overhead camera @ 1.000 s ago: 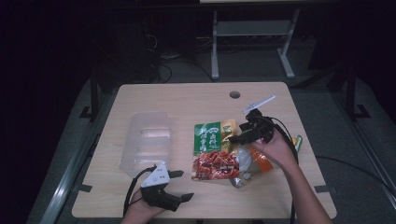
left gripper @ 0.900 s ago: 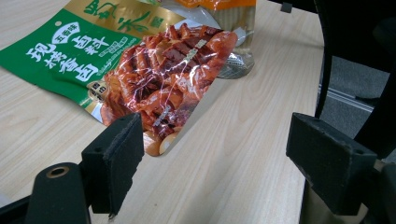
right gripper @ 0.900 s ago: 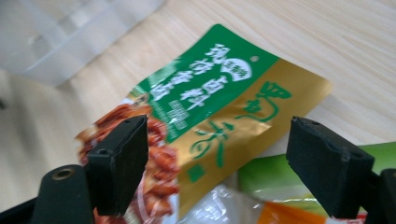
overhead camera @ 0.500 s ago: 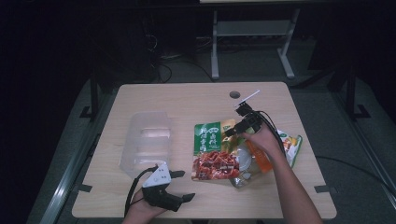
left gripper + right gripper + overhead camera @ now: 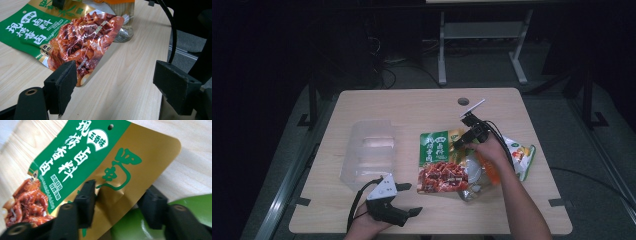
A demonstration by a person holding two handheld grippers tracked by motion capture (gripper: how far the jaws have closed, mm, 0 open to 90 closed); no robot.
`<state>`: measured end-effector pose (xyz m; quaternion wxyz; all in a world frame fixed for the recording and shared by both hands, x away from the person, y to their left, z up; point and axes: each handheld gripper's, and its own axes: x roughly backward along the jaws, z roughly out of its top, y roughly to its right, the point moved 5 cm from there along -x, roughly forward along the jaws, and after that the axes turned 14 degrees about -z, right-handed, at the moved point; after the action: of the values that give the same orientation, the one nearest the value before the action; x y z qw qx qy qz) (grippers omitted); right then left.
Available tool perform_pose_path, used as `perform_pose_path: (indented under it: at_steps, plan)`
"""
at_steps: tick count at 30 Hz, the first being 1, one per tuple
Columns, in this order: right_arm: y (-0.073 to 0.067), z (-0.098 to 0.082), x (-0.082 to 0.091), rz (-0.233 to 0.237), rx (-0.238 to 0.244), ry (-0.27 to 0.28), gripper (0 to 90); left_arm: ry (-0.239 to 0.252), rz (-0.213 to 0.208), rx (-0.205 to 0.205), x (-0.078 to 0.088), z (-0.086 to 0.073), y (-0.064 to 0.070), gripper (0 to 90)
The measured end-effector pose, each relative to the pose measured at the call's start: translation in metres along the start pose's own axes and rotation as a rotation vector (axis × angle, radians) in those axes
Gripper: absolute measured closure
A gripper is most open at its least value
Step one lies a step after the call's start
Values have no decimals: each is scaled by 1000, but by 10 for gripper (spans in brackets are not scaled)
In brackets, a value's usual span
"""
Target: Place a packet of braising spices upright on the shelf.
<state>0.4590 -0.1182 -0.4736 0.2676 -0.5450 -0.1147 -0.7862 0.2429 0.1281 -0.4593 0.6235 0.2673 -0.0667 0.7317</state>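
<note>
A green and gold snack packet (image 5: 439, 160) printed with red crayfish lies flat at the table's middle. My right gripper (image 5: 464, 141) is down at its top right corner. In the right gripper view the jaws (image 5: 120, 205) have just been closing and now stand half apart, astride the packet's gold corner (image 5: 140, 165). The left pad touches the foil and the right pad stands off it. My left gripper (image 5: 411, 198) rests near the table's front edge, open, with nothing between its jaws (image 5: 117, 87); the packet (image 5: 82, 42) lies just ahead of it.
A clear plastic container (image 5: 367, 152) stands left of the packet. A clear bag with orange contents (image 5: 482, 172) and a green and white bag (image 5: 522, 155) lie under and beside my right hand. The wooden table (image 5: 412, 107) has a cable hole (image 5: 463, 101) at the back.
My right gripper has moved left and down onto the packet's top corner, and its jaws have narrowed. The left gripper has stayed where it was.
</note>
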Motion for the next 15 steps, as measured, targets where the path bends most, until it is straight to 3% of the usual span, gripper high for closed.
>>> perform_pose_path:
  at_steps: [5,7,12,15]
  plan:
    - [-2,2,6,-5,24,39,815,-2,2,6,-1,0,-1,190]
    - [-5,2,10,1,35,57,876,-1,10,9,-1,0,-1,189]
    - [-13,3,22,-5,75,102,898,5,17,18,0,1,-3,189]
    - [-18,3,31,-1,86,144,900,18,16,47,-1,1,-4,189]
